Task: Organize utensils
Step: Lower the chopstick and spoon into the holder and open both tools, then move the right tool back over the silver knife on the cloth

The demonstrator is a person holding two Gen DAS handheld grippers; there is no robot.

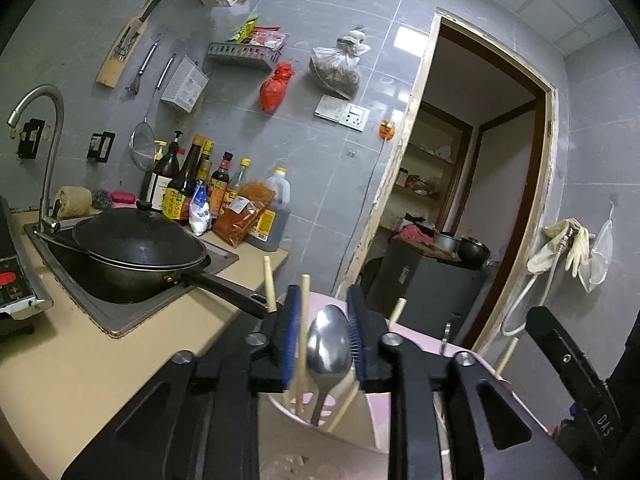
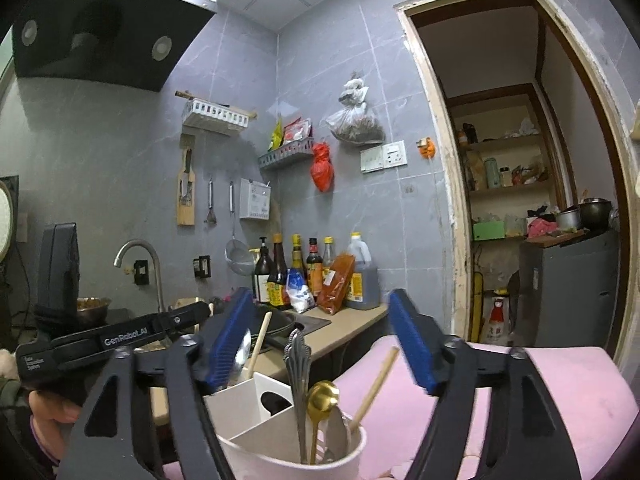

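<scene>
Right wrist view: right gripper [image 2: 326,346] gapes over the utensil holder [image 2: 276,436]; left gripper [image 1: 325,340] loosely brackets a spoon [image 1: 329,340].

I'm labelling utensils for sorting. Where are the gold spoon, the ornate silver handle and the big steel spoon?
gold spoon [image 2: 322,397]: right wrist view, on its bowl.
ornate silver handle [image 2: 297,356]: right wrist view, on the decorated upper end.
big steel spoon [image 1: 329,340]: left wrist view, on its bowl.

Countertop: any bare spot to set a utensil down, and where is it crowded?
Free: the beige countertop strip between the sink rim and the utensil holder. Crowded: the sauce bottles at the wall, the wok filling the sink, its handle overhanging the counter.
</scene>
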